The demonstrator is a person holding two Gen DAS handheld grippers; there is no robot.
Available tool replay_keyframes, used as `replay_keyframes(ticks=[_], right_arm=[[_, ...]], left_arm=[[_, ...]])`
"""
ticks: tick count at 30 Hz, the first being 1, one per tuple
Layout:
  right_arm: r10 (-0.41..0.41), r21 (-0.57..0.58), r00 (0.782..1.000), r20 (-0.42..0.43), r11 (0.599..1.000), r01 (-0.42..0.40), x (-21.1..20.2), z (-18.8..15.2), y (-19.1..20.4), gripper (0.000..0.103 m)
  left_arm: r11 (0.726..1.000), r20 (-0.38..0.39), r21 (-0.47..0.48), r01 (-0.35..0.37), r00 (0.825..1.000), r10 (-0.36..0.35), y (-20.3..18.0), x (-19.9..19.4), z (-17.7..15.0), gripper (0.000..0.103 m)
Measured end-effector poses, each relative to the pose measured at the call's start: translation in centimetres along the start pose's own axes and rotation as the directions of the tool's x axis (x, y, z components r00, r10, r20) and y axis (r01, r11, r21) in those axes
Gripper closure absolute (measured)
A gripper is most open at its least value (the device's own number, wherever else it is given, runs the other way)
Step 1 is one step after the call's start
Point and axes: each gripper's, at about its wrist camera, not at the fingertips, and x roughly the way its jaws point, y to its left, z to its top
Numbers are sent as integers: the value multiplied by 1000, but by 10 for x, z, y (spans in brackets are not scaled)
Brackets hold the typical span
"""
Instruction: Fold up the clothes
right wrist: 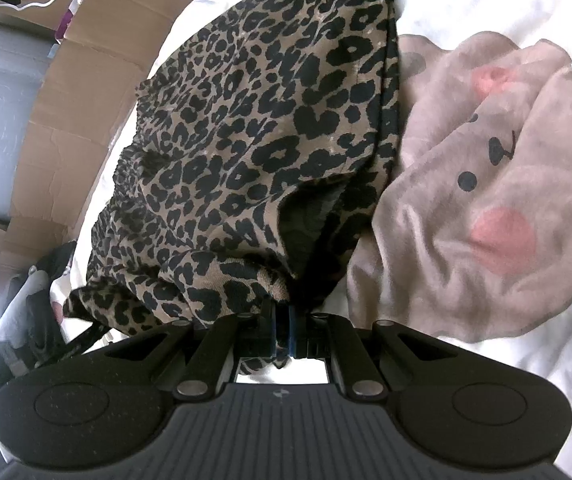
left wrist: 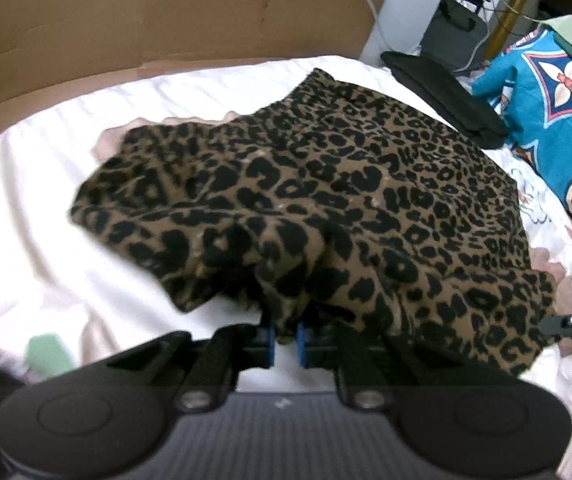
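Note:
A brown and black leopard-print garment [left wrist: 326, 192] lies spread over a white bed sheet [left wrist: 37, 208]. My left gripper [left wrist: 286, 340] is shut on a bunched edge of it, the cloth pinched between the blue pads. In the right wrist view the same leopard-print garment [right wrist: 261, 120] stretches away from my right gripper [right wrist: 282, 328], which is shut on another gathered edge. Part of the right gripper's black frame [left wrist: 566, 320] shows at the right edge of the left wrist view.
A flattened cardboard sheet [left wrist: 165, 20] stands behind the bed. A black cushion [left wrist: 446, 96] and a teal patterned cloth [left wrist: 546, 112] lie at the far right. A beige printed bear face [right wrist: 486, 184] lies on the sheet beside the garment. A small green item [left wrist: 45, 350] is at near left.

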Motion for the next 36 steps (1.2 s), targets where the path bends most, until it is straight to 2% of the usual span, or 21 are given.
replay_keyframes(ticks=[9,16,23,26,30,36], right_arm=[[12,-27,1000,-16,1000,-13,-13,-11,6,100],[34,-40,999,-26,999,-35,-23,-15,17,100],[37,-60,999,-33,997,-39,-29,-23,19,100],[22,-64,999,-24,998,-23,-29,-21,15,100],[3,-74,1000,-11,997,-4,-28,-17,10,100],[-16,-91,1000,-10,996,15,-23,-18,8,100]], left_arm=[[1000,-9,-8,15,1000,-15,-6,-64,-21,97],[995,-1,-71,71,997,-72,-4,-98,-29,98],[995,-41,-65,71,996,-74,-9,-101,-42,97],[996,-67,-60,70,995,-74,-11,-96,-48,93],[998,-114,-40,51,992,-56,-12,-85,-58,74],[999,-138,-41,-2,990,-4,5,-80,-68,67]])
